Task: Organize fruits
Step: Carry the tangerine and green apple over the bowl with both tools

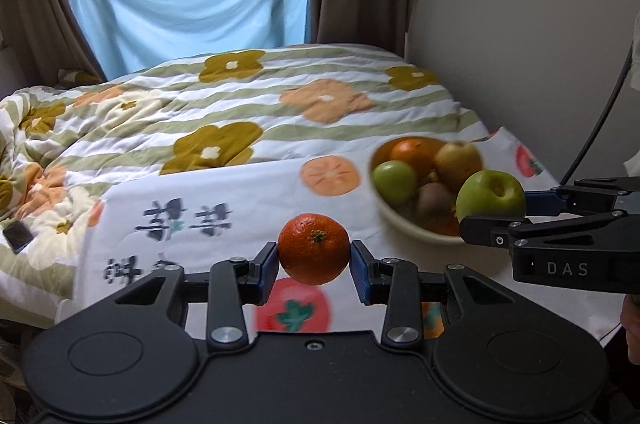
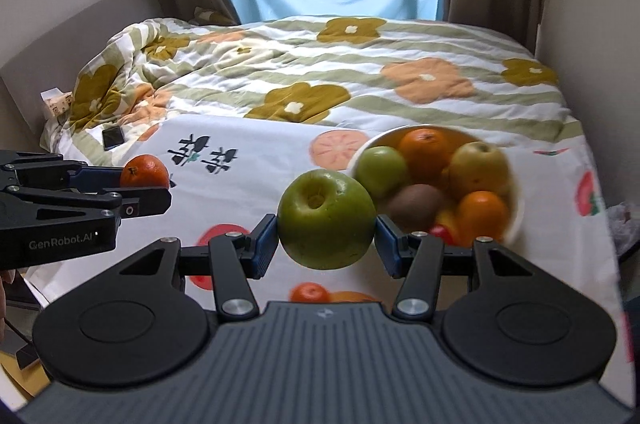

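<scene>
Right gripper: clamps green apple above the cloth
Left gripper: grips an orange (far left)
Bowl: holds mixed fruit, behind the apple

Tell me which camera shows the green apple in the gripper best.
The right wrist view: the green apple sits centred and large between the right gripper pads, stem hollow facing the camera. The left wrist view shows it smaller, at the right, partly hidden by a finger.
</scene>
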